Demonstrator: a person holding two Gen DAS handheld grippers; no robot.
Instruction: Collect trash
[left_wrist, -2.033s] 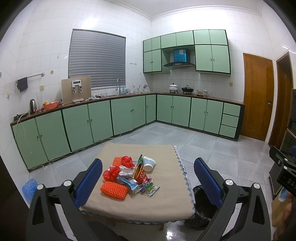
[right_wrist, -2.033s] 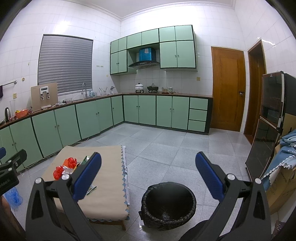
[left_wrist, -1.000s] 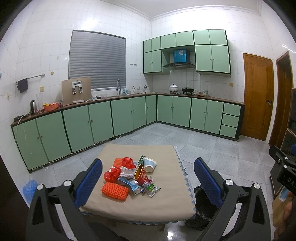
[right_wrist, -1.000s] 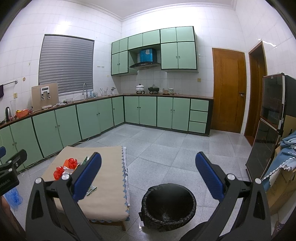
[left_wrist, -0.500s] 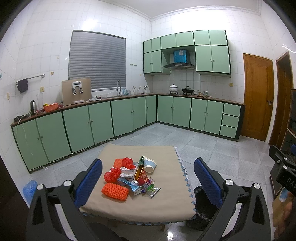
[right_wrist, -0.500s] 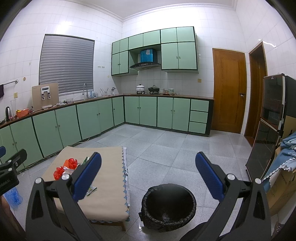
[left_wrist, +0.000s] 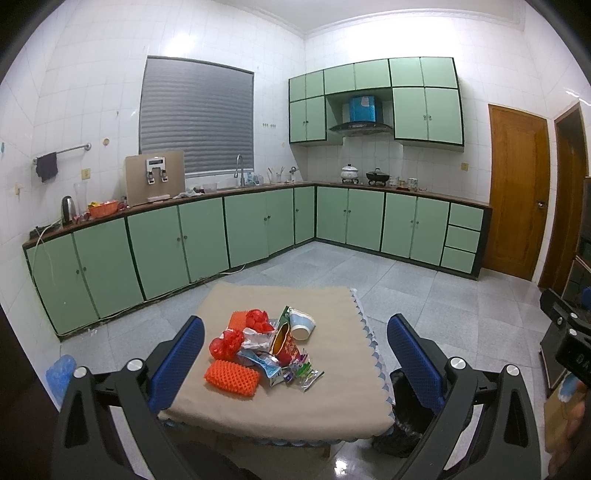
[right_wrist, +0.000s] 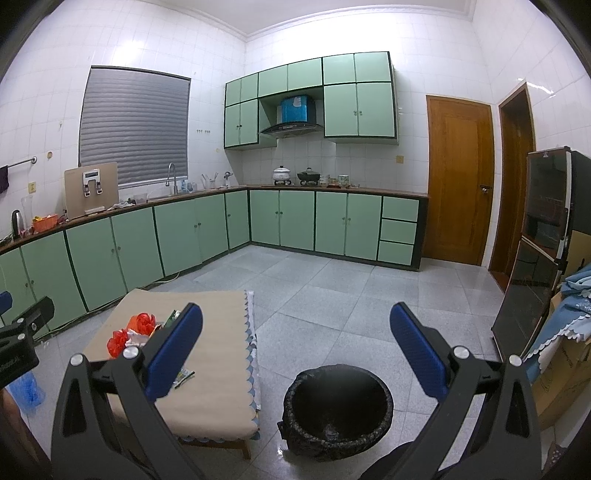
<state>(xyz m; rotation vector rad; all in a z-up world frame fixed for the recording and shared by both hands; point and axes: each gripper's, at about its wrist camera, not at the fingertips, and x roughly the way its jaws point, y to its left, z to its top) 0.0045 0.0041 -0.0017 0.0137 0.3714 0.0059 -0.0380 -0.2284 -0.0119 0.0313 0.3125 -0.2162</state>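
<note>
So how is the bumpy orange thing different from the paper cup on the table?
The orange foam net is bright orange with a bumpy mesh skin, while the paper cup is smooth and mostly white with a pattern. The net lies flat at the near end of the trash pile; the cup lies tipped on its side at the far end. Both rest on the beige-covered table, and neither is being touched.

Little can be read. White letters on the black gripper body at the left edge of the right wrist view seem to spell "Robot.AI", cut off. The wrappers on the bench carry print too small to make out.
</note>
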